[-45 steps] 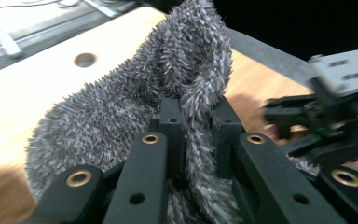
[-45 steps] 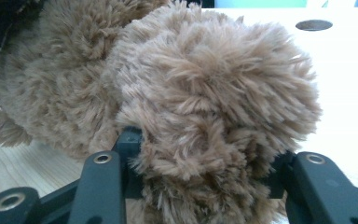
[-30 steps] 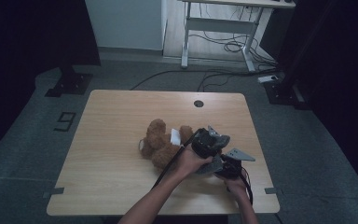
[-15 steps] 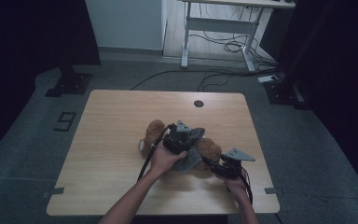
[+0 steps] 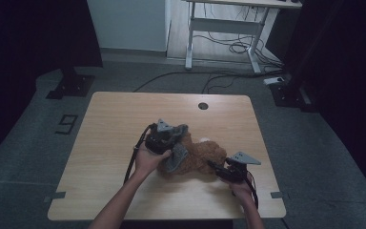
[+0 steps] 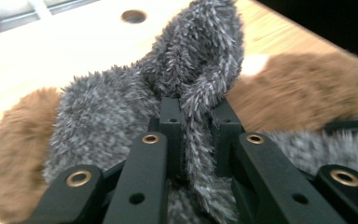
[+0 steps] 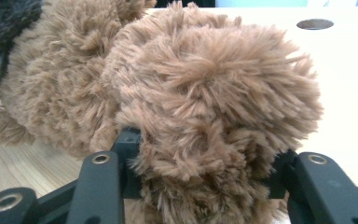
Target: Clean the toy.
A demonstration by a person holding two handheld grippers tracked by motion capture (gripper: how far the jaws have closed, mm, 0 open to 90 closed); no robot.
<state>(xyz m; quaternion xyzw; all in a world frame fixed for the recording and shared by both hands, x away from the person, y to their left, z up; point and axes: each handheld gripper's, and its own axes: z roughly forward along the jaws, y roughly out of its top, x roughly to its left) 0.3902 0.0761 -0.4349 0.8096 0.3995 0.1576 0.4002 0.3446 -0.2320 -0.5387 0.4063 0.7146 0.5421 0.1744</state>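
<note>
the brown plush bear (image 5: 198,160) lies on the table (image 5: 114,124), pinned by the right gripper (image 7: 200,182) clamped on a limb. the grey garment (image 6: 186,70) is pinched in the left gripper (image 6: 193,140); dressing is judged underway, and pulling it over the body is called for next.

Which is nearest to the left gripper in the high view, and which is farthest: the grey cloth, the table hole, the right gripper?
1. grey cloth, pinched in the left gripper.
2. table hole, beyond it, toward the far edge.
3. right gripper, at the brown plush toy's other end.
</note>
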